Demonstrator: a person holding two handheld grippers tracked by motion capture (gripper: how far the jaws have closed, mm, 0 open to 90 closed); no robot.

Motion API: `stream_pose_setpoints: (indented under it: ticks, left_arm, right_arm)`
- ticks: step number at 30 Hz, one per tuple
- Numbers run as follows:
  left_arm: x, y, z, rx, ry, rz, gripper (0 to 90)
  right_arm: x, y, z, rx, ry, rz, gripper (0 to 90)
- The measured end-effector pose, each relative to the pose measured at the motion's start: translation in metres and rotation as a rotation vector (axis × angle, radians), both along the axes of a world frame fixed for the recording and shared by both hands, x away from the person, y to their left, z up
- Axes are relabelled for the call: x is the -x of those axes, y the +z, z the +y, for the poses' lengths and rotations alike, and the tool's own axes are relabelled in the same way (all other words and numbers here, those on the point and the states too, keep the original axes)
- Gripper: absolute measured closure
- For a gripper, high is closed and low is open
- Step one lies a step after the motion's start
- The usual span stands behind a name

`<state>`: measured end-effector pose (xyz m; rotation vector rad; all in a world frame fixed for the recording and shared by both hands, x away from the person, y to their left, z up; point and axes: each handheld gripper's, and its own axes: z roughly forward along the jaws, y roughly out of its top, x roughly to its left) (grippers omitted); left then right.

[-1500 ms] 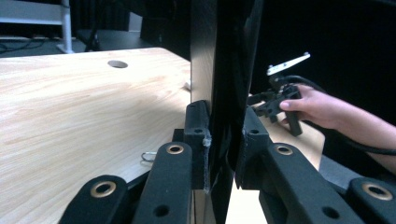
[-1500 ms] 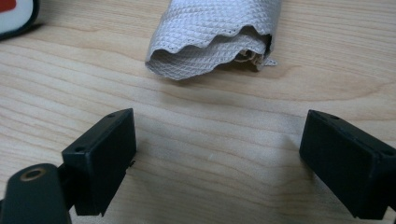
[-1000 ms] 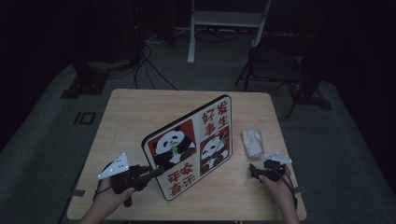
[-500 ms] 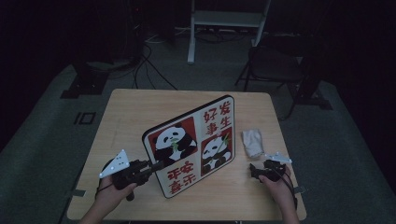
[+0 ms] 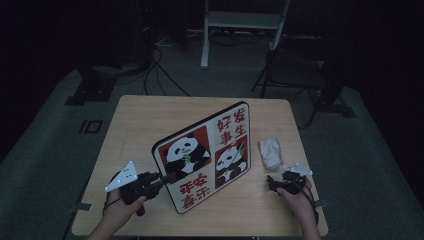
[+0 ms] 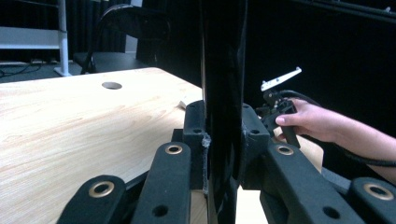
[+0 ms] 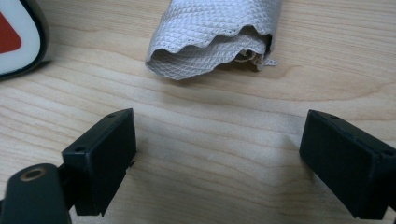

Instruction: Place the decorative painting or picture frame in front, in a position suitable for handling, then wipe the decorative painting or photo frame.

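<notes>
On the light wooden table [image 5: 150, 120], near its front edge, a panda board [image 5: 205, 155] stands tilted up on its lower edge, its printed face toward the person. Face shows two panda pictures on red and white panels, with red characters at the upper right and lower left; black rim all round.

Left gripper [image 5: 162, 180] sits at the board's lower left edge, held in the person's left hand [image 5: 120, 210]. Grey three-cornered plate on top of it. In the left gripper view the board's dark edge [image 6: 224, 93] runs upright between the two black jaws, and the pads press against it from both sides: jaws pinching the board. They have just been closing a little further on it.

Right gripper [image 5: 272, 182] rests low over the table at the front right, well apart from the board, held in the right hand [image 5: 300, 197]. In the right gripper view its jaws stand spread wide with bare wood between them, nothing held [image 7: 217, 158].

A folded grey-white cloth [image 5: 271, 152] lies flat on the table just beyond the right gripper, to the right of the board, not touching it. Woven texture, wavy hem toward the jaws [image 7: 215, 37]. Corner of the board shows at the upper left of that view.

Floor beyond the table is dark; a chair [image 5: 295, 70] and cables behind.
</notes>
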<state>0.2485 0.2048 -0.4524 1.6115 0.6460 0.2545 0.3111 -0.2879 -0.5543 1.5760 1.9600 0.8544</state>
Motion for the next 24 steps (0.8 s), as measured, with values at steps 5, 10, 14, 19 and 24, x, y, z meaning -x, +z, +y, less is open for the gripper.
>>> stream_pose_setpoints:
  ticks: [5,10,14,19,24]
  left_arm:
    - [0.001,0.000,0.000,0.001,0.004,-0.001,78.4]
    - [0.003,-0.001,0.001,0.008,0.008,-0.002,78.4]
    - [0.005,-0.001,0.002,0.007,0.022,-0.005,78.5]
    - [0.007,-0.001,0.002,0.010,0.015,0.003,78.6]
    - [0.010,-0.001,0.003,0.008,0.009,0.001,78.5]
  right_arm:
    - [0.000,0.000,-0.001,0.001,0.011,0.000,10.3]
    - [-0.002,0.003,-0.007,0.006,0.020,0.010,15.3]
    - [-0.003,0.009,-0.011,0.000,0.021,0.017,15.5]
    - [-0.010,0.026,-0.013,-0.022,0.002,-0.024,15.5]
    - [-0.025,0.040,-0.006,-0.036,-0.001,-0.072,15.4]
